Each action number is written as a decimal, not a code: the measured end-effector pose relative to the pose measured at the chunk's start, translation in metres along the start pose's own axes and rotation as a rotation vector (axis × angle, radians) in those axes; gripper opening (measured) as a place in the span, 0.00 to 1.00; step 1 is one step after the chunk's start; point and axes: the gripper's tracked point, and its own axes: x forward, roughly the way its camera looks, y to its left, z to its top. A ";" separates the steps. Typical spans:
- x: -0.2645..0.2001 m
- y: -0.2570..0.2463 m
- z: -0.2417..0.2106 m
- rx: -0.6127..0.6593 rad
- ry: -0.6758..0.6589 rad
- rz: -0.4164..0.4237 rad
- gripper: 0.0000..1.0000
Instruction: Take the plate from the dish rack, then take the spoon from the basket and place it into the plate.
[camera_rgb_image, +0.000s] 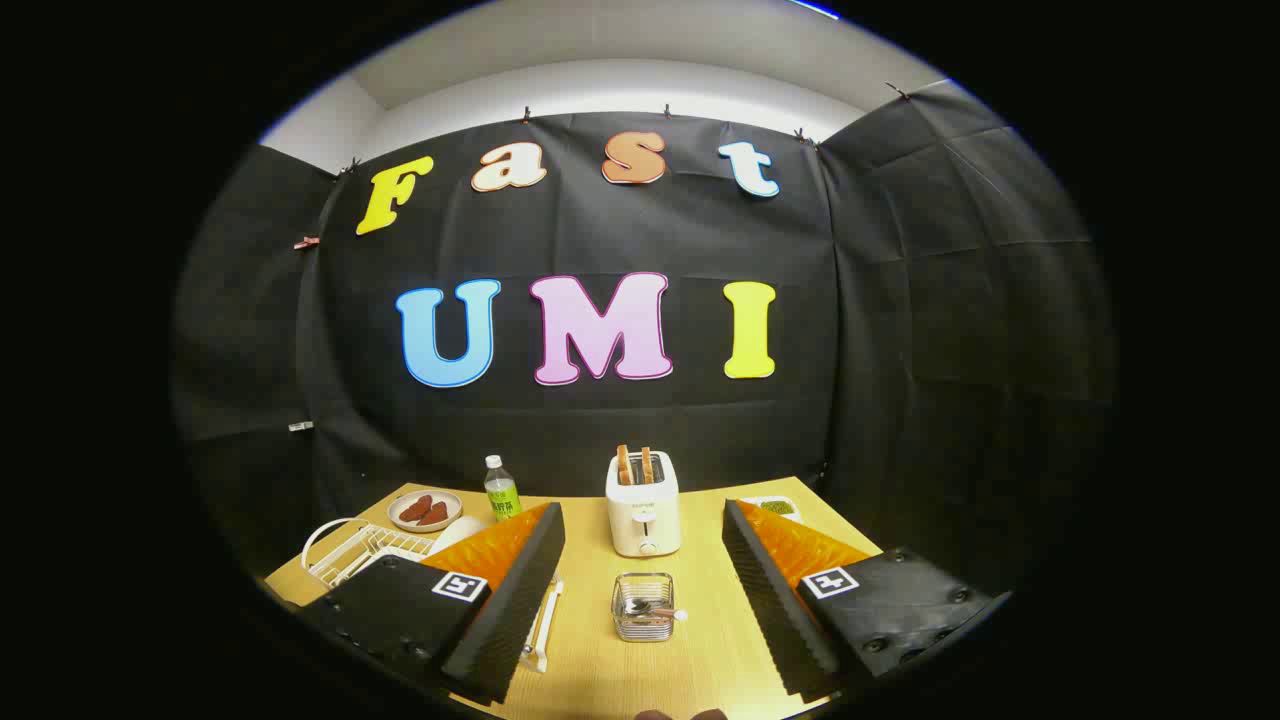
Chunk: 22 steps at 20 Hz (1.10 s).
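1. While the gripper (643, 590) hovers over the wooden table (590, 670), its fingers stand wide apart, holding nothing.
2. Between them, at 12 o'clock, sits the wire basket (642, 606) with the spoon (655, 609) inside.
3. At 10 o'clock, beyond the left finger, lies the white dish rack (352, 550); the plate (458, 533) shows just behind that finger.
4. Beyond the basket stands a toaster (644, 515).

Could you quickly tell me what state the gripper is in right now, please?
Gripper: open, holding nothing, fingers spread either side of the basket on the table.
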 end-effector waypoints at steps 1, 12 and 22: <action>-0.002 0.003 -0.001 -0.003 0.001 0.002 0.98; -0.010 0.011 -0.007 -0.024 0.021 -0.010 0.97; 0.002 0.030 -0.018 -0.041 0.093 0.027 0.97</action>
